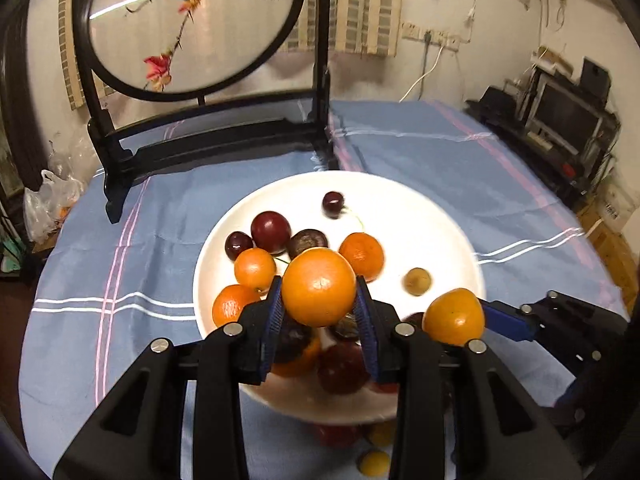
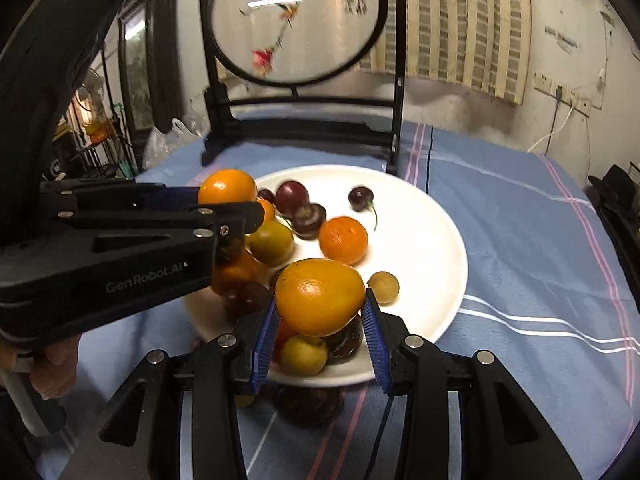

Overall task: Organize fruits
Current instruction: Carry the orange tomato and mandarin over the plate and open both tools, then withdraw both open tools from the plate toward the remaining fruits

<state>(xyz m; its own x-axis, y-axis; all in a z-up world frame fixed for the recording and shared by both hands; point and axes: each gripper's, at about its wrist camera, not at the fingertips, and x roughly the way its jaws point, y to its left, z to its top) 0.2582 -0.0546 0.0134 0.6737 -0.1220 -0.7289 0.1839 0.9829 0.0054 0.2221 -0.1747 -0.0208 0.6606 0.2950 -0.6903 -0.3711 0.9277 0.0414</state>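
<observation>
The left gripper (image 1: 319, 300) has its two blue-padded fingers closed partway onto a round, glossy orange citrus fruit (image 1: 319, 293), which sits pinched between the pads and raised above a wide white ceramic plate (image 1: 424, 224). The right gripper (image 2: 319, 312) is closed partway in the same manner on a second orange, slightly egg-shaped citrus fruit (image 2: 318, 296), held between its blue pads over the near part of the same plate (image 2: 424, 240).

Beyond the left gripper's fingertips, on the plate, lie three small orange mandarins, one ahead and to the right (image 1: 362, 256), one ahead and to the left (image 1: 255, 269), and one just left of the left finger (image 1: 231, 305). Farther ahead sit dark red plums (image 1: 271, 232) and a dark cherry with a thin stem (image 1: 333, 204). A small yellow-brown round fruit (image 1: 417, 281) rests to the right of the fingers. More dark and yellow fruit lies under both grippers, partly hidden.

In the right wrist view, the left gripper (image 2: 240, 200) reaches in from the left with its fruit (image 2: 227, 186) held over the plate's far-left side.

The plate stands on a blue cloth with white and pink stripes (image 1: 460, 152). Beyond it stands a black wooden stand with a round embroidered bird panel (image 1: 192, 20).
</observation>
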